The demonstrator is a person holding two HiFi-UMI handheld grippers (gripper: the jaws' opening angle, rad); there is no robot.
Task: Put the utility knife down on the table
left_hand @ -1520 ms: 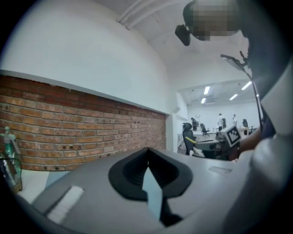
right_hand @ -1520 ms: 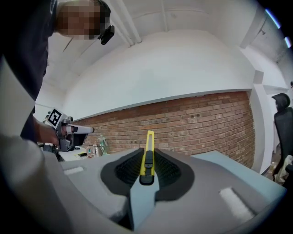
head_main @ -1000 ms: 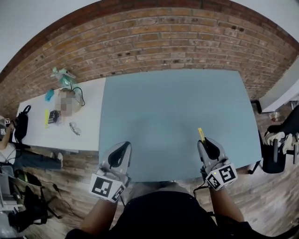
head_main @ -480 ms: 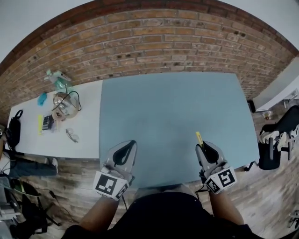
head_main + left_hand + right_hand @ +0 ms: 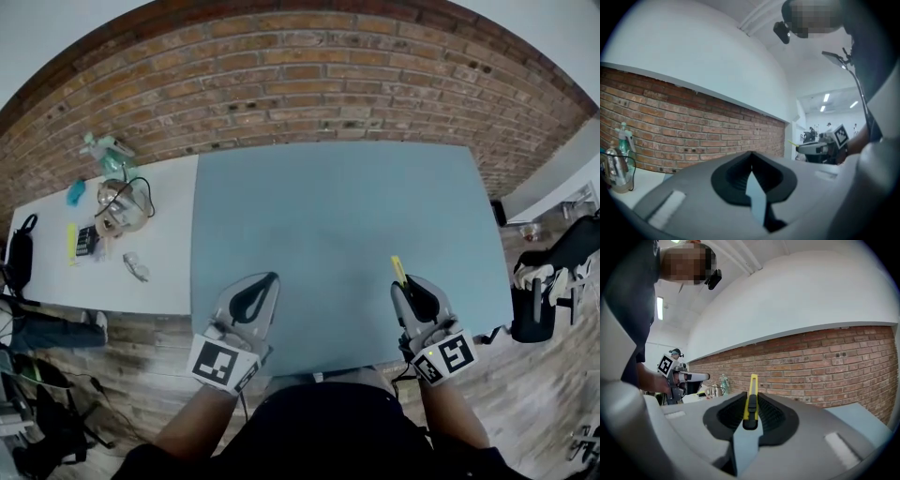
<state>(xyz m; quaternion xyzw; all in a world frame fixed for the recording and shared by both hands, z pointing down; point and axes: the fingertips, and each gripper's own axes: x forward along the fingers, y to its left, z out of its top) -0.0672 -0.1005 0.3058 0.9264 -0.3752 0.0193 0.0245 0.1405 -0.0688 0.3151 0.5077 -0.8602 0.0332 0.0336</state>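
A yellow utility knife (image 5: 398,271) sticks forward out of my right gripper (image 5: 412,283), which is shut on it near the front right of the blue-grey table (image 5: 337,206). In the right gripper view the knife (image 5: 751,397) stands on edge between the dark pads, held level above the table top. My left gripper (image 5: 266,281) hovers over the table's front edge at the left. Its jaws meet at the tips (image 5: 751,157) with nothing between them. Each gripper also shows in the other's view: the right gripper (image 5: 816,148) and the left gripper (image 5: 691,377).
A white table (image 5: 159,272) adjoins on the left and bears a spray bottle (image 5: 103,150), a glass kettle (image 5: 122,200) and small items. A brick wall (image 5: 309,84) runs behind. A black chair (image 5: 539,295) stands at the right on the wooden floor.
Both grippers have moved a little forward over the table's front edge, the right one carrying the knife with it. Neither gripper's jaws have changed.
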